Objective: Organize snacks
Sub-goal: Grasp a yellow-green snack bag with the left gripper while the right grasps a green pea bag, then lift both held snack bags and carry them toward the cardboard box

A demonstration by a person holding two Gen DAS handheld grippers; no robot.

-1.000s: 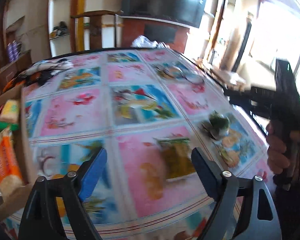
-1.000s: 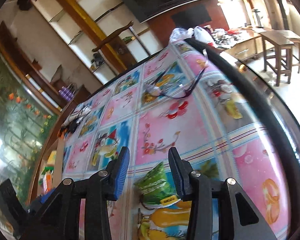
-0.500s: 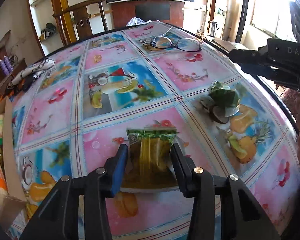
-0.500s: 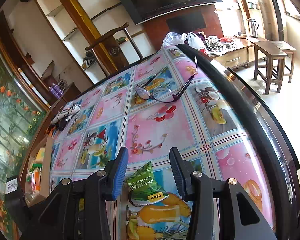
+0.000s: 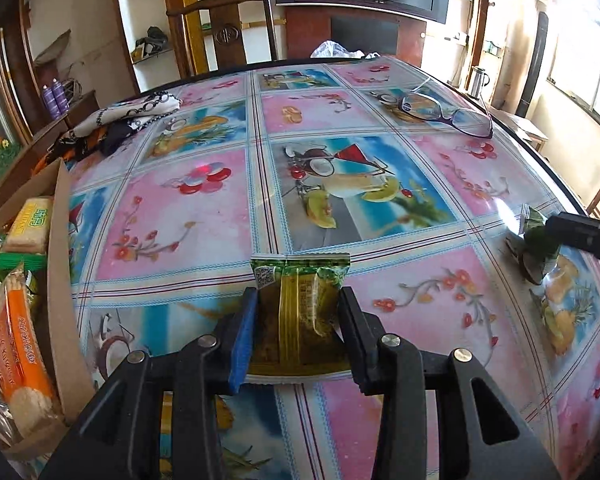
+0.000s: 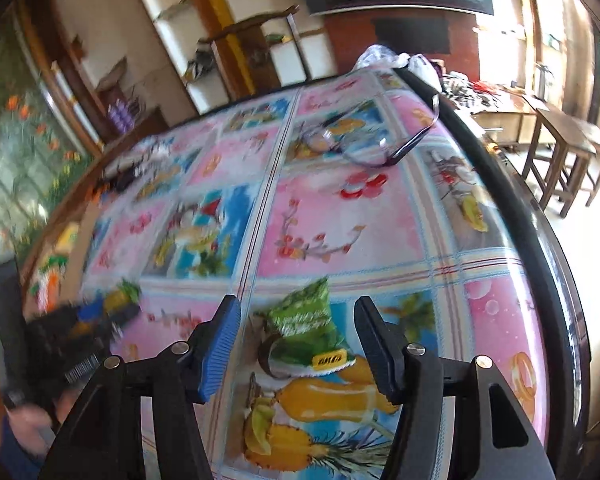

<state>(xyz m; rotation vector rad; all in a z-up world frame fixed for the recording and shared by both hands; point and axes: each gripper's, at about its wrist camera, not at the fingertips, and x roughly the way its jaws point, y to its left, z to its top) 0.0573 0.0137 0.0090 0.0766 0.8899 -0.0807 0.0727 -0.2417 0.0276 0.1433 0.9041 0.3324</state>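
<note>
A yellow-green snack packet [image 5: 300, 280] sits between the pads of my left gripper [image 5: 296, 320], which is shut on it just above the flowered tablecloth [image 5: 204, 220]. At the right of the left wrist view a green snack packet [image 5: 534, 240] lies on the cloth, with a black finger of the other gripper beside it. In the right wrist view my right gripper [image 6: 298, 320] straddles that green packet [image 6: 308, 336]. Its jaws are opening and the pads stand clear of the wrapper. The left gripper [image 6: 88, 320] shows blurred at the left.
A cardboard box [image 5: 56, 280] holding several snack packs stands at the table's left edge. A pair of glasses [image 5: 448, 114] lies far right, a patterned cloth [image 5: 120, 120] far left. The table's dark rim [image 6: 540, 240] curves close on the right, with stools beyond it.
My left gripper closed from wide open onto the yellow-green packet and drew it nearer the box. My right gripper rolled and its jaws spread wider around the green packet.
</note>
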